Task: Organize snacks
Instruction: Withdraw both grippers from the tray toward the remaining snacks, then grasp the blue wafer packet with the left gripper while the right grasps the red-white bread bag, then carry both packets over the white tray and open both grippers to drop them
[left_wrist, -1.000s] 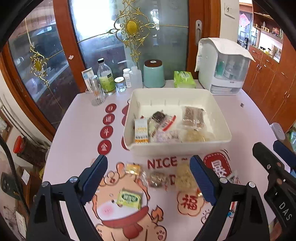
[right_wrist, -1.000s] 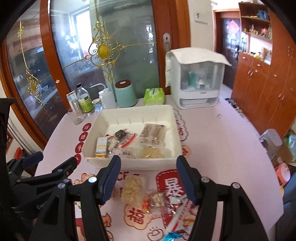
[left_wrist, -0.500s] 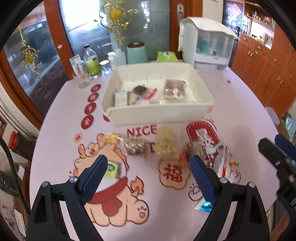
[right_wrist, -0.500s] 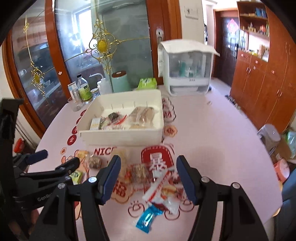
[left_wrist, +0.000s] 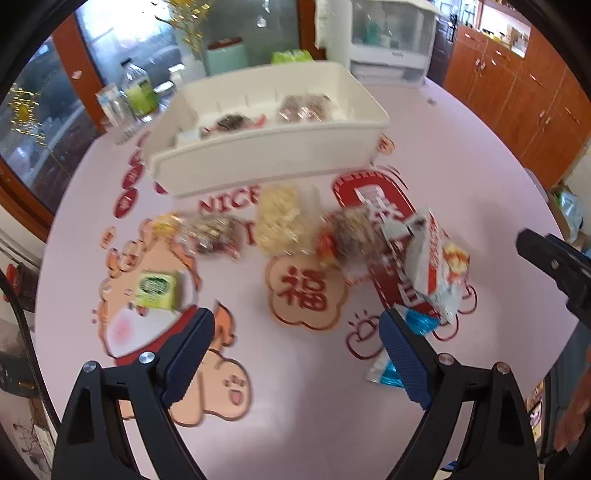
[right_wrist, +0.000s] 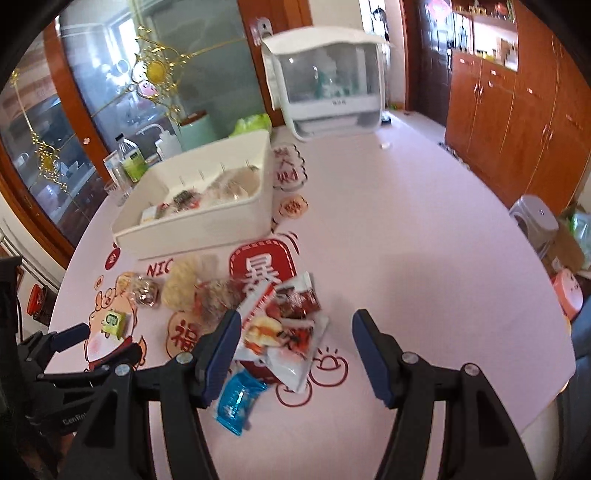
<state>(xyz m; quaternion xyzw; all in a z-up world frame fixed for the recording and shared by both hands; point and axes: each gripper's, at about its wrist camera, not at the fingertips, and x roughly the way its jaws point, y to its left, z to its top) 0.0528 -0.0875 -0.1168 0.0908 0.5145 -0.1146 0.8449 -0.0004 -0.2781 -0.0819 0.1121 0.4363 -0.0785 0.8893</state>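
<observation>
A white bin (left_wrist: 266, 147) with several snacks inside sits at the back of the pink table; it also shows in the right wrist view (right_wrist: 207, 221). In front of it lie loose snacks: a green-yellow packet (left_wrist: 157, 290), a pale noodle cake (left_wrist: 280, 221), a brown clear-wrapped snack (left_wrist: 351, 232), a red-white bag (left_wrist: 432, 266) and a blue packet (right_wrist: 236, 397). My left gripper (left_wrist: 295, 354) is open and empty above the table's front. My right gripper (right_wrist: 295, 354) is open and empty, over the red-white bag (right_wrist: 284, 332).
A white dispenser box (right_wrist: 325, 81), a mint canister (right_wrist: 194, 131), a green tissue pack (right_wrist: 253, 122) and bottles (right_wrist: 129, 158) stand behind the bin. Wooden cabinets (right_wrist: 517, 110) line the right wall. A grey stool (right_wrist: 533, 221) stands past the table's right edge.
Both grippers have pulled back toward the table's front and tilted down. The loose snacks now lie close in front of them, with the bin farther away. Jaws stay open.
</observation>
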